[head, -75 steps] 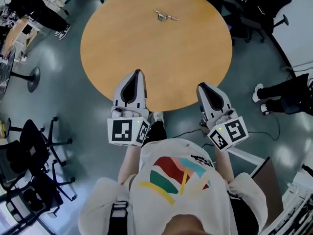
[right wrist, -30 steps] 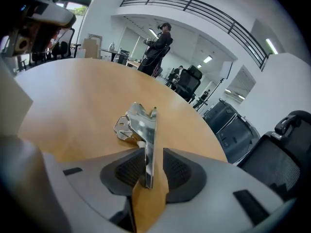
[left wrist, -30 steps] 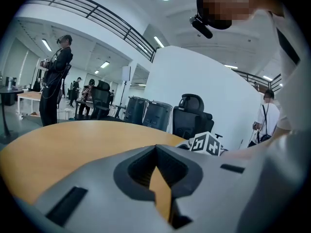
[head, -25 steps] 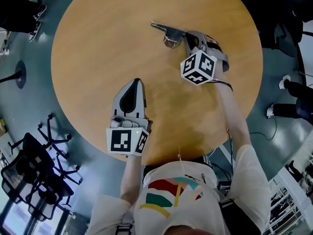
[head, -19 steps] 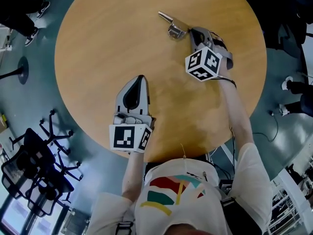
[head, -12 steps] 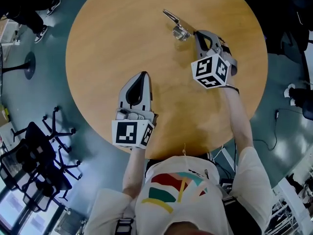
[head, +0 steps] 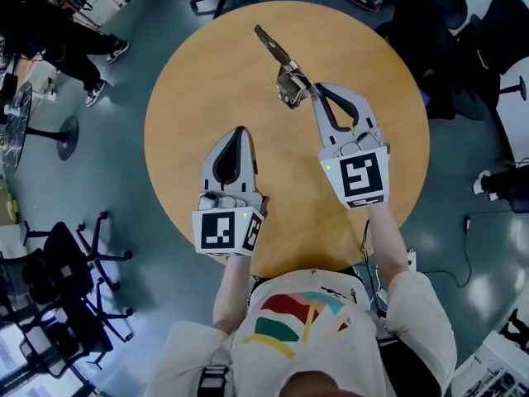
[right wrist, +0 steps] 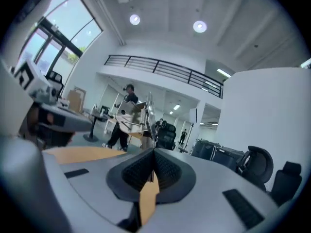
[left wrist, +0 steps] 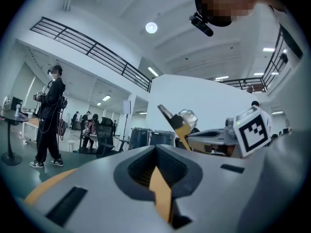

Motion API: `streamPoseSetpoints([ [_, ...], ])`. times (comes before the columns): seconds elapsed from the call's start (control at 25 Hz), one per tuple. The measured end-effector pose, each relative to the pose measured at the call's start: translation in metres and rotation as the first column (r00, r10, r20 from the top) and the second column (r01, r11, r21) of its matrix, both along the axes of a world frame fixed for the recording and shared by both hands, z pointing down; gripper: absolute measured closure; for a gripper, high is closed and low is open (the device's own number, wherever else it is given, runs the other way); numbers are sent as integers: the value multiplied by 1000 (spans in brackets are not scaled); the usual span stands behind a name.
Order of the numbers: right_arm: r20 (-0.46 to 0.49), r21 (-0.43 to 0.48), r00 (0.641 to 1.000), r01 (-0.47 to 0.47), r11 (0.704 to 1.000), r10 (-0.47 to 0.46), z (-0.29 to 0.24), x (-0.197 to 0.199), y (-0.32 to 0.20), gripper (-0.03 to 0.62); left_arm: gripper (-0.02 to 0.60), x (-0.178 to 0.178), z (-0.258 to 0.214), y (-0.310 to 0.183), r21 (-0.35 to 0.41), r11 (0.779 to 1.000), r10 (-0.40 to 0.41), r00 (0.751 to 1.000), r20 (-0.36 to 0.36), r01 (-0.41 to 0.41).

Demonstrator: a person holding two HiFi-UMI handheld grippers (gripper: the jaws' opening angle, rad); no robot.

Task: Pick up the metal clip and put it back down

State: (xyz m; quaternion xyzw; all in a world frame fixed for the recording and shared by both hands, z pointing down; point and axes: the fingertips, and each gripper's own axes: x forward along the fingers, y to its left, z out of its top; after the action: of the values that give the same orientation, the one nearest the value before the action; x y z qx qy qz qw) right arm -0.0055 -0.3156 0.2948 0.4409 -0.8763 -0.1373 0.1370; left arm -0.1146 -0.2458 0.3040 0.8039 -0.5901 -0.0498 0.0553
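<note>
Pinching the metal clip tight in the right tongs, by a thin bit at its near end. Shut all the way on that bit, with the shiny plate and the small spring sticking up just past the tips.

Holding the clip up in the air, by the look of things, over the far half of the round bench, not far from the far edge. Nothing below but bare wood.

Pointing away from the body: the long way of the clip running from the tips of the right tongs out toward the far edge and a little to the left. So straight ahead of the right tongs, almost one long line with them.

Keeping the left tongs closed too, with nothing in them. Down by the near left part of the bench, well apart from the clip. Hard to tell whether touching the wood or just above it. Much farther from the clip than the right tongs, so no job there for now.

Half done, most likely: picked up, not yet put back. Next, probably just going straight down to the wood and letting go. Careful with the long far end: likely first to touch, and likely to tip the clip sideways.
</note>
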Motion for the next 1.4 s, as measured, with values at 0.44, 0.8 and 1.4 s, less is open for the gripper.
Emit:
streamPoseSetpoints([
  [0.44, 336, 57, 929, 148, 987, -159, -101, -28, 168, 580, 537, -18, -88, 85, 150, 989, 14, 999, -34, -9],
  [0.8, 408, 27, 903, 136, 990, -135, -106, -27, 193, 580, 537, -20, -103, 109, 185, 982, 48, 999, 16, -50],
  [1.4, 386, -7, 913, 149, 989, -135, -96, -11, 169, 580, 537, -5, -92, 86, 144, 989, 46, 999, -16, -44],
])
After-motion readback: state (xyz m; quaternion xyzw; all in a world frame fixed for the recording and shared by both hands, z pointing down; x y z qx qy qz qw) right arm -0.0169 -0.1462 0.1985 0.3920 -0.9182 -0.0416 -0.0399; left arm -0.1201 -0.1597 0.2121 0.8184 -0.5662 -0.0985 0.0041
